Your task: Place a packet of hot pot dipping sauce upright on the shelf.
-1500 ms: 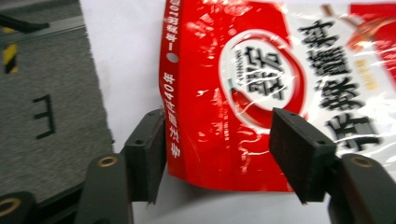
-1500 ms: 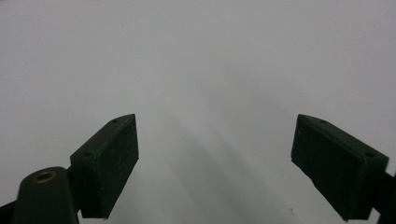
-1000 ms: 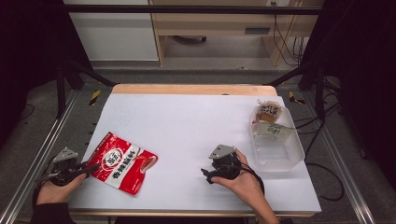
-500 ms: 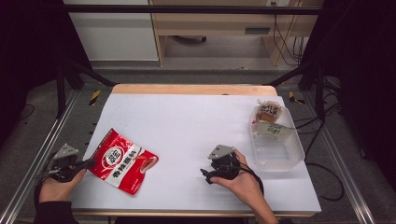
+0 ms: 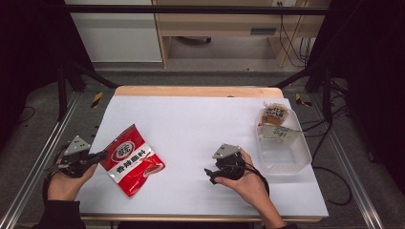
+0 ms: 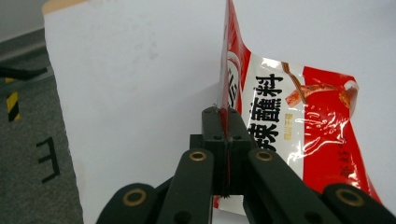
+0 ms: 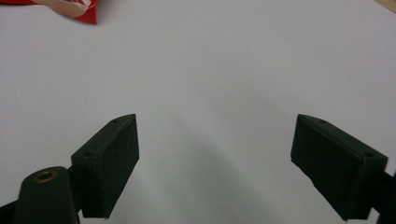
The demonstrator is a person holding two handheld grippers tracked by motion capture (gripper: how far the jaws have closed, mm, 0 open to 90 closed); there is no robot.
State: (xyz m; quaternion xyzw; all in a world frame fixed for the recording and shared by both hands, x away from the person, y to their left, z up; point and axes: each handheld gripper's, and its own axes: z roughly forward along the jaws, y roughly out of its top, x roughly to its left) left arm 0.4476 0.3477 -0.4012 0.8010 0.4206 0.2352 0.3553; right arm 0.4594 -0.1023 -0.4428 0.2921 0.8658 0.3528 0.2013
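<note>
- Two hand-held tools at one white worktop (image 5: 200,129), each in a person's hand.
- Left tool (image 5: 98,156): at the worktop's left edge, jaws pressed together on the near-left edge seam of the red sauce packet (image 5: 132,160). Its jaws have just closed, with the packet's rim between them. The left gripper view shows the film pinched edge-on between the black pads (image 6: 219,135). Judged purpose: a thin seam gives a firm pinch without crushing the contents.
- Red sauce packet: near-left part of the worktop. Pinched end tilted upward, far end appears to rest on the surface. Long axis runs diagonally, from the far left toward the near right in the high view; printed face up.
- Right tool (image 5: 210,174): centre-right, low over bare worktop, jaws spread wide, nothing between them. Judged to be waiting, clear of the packet's path.
- Clear plastic tray (image 5: 284,155): right side, well apart from the packet; a likely destination.
- Two wrapped snacks: a round brown one (image 5: 275,114) just beyond the tray's far rim, a flat pale one (image 5: 281,133) lying in the tray's far end.
</note>
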